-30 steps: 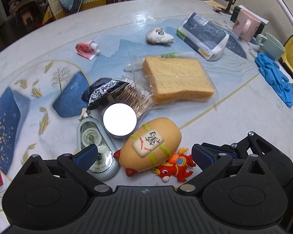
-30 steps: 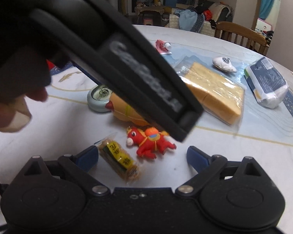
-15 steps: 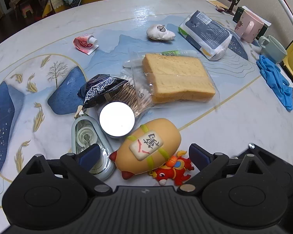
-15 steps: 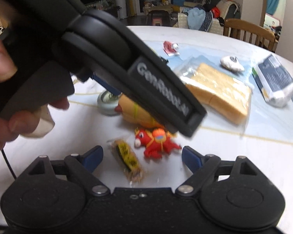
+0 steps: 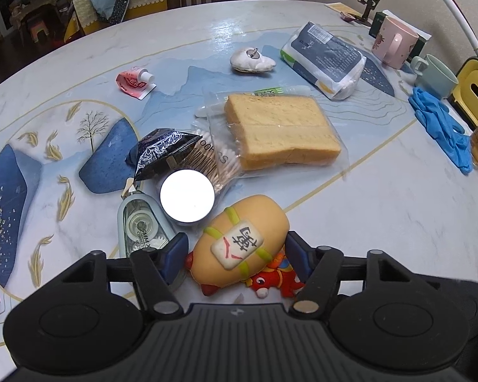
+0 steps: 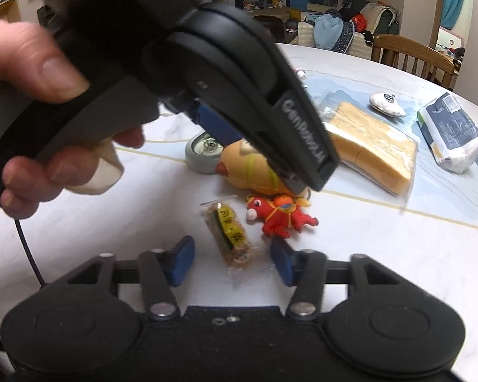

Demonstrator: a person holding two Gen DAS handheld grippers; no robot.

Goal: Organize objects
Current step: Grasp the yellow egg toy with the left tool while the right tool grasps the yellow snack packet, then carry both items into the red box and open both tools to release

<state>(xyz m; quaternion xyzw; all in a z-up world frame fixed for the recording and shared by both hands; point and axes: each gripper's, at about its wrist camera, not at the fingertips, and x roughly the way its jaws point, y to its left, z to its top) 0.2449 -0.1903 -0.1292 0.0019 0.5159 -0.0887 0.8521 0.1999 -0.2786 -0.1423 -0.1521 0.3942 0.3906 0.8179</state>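
Note:
An orange bun-shaped squeeze toy with a white label lies on the round table. My left gripper is open, its blue pads on either side of the toy; I cannot tell if they touch it. The toy also shows in the right wrist view, partly hidden by the left gripper's body. A red horse figure lies just behind it, also seen from the right. My right gripper is open around a wrapped yellow-labelled snack bar.
Around the toy lie a correction tape, a round white-lidded tin, cotton swabs, bagged bread, a tissue pack and a small red tube. Mugs and blue gloves are at the right edge.
My left gripper moved forward over the bun toy and its jaws narrowed around it. My right gripper advanced and narrowed around the snack bar.

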